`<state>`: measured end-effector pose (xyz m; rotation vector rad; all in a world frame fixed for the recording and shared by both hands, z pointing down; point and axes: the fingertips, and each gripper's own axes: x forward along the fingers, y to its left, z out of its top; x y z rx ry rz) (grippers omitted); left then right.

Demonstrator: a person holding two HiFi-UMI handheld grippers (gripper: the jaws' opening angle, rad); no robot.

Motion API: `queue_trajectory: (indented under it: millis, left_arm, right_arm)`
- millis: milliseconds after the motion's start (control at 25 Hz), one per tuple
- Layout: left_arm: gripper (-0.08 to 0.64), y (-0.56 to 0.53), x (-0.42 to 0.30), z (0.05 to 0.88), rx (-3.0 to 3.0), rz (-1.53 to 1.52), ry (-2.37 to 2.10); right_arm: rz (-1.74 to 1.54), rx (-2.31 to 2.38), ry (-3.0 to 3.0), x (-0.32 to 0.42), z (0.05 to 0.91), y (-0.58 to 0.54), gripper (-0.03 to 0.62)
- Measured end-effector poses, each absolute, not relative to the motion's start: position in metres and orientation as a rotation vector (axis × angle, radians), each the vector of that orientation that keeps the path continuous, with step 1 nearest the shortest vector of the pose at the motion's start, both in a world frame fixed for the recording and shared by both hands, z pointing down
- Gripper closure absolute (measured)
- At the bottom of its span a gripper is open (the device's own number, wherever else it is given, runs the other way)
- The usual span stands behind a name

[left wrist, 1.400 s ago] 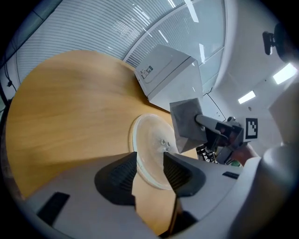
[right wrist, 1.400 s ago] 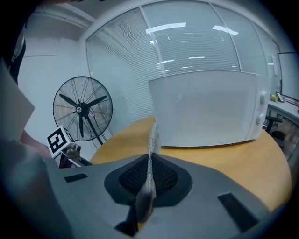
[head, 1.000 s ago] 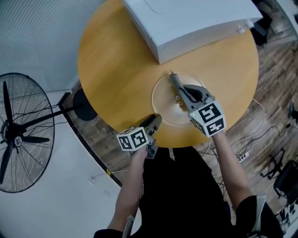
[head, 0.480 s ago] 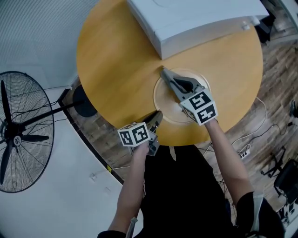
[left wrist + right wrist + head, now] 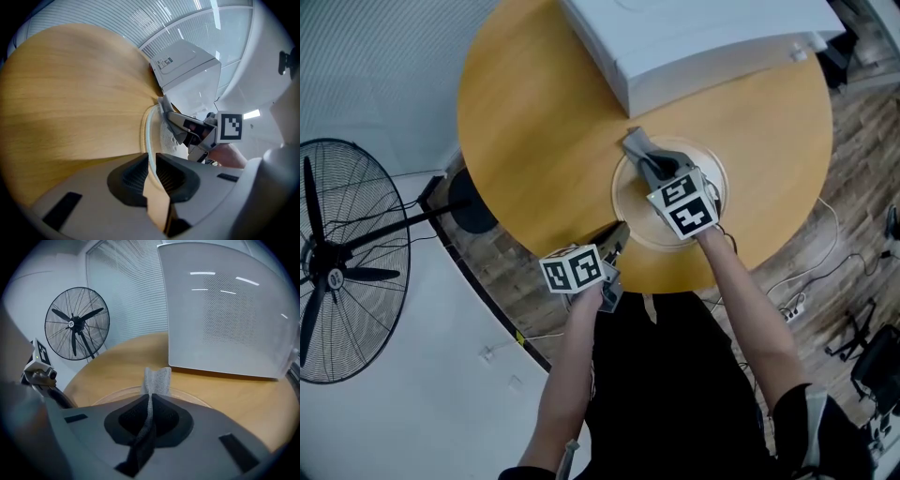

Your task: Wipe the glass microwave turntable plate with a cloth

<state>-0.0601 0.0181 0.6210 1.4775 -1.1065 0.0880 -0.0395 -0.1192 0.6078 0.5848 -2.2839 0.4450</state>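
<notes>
The glass turntable plate (image 5: 628,214) lies flat on the round wooden table (image 5: 534,122), near its front edge. My left gripper (image 5: 616,236) stands at the plate's near-left rim. In the left gripper view its jaws (image 5: 150,164) are closing on that rim (image 5: 149,129), and both pads touch it. My right gripper (image 5: 647,161) hangs over the plate's far-left part, shut on a folded grey cloth (image 5: 636,142). In the right gripper view the cloth (image 5: 157,377) sticks out past the pads (image 5: 150,401), just above the plate (image 5: 117,393).
A white microwave (image 5: 694,47) stands at the back of the table, close behind the plate. A floor fan (image 5: 337,262) stands to the left, off the table. Cables (image 5: 787,309) lie on the wooden floor at the right. The table's edge runs just below the left gripper.
My right gripper has come down and shifted up-left in the head view, carrying the cloth over the plate's far-left part. The left gripper has stayed at the rim.
</notes>
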Motion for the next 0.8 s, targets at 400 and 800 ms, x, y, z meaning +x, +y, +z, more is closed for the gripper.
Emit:
queue_trajectory:
  millis: [400, 800]
  left_arm:
    - [0.522, 0.018, -0.062, 0.621, 1.466, 0.082, -1.121]
    - [0.523, 0.018, -0.062, 0.623, 1.457, 0.080, -1.134]
  right_arm:
    - [0.416, 0.425, -2.299, -0.068, 0.610, -0.078, 0.568]
    - [0.473, 0.215, -2.271, -0.069, 0.613, -0.023, 0.571]
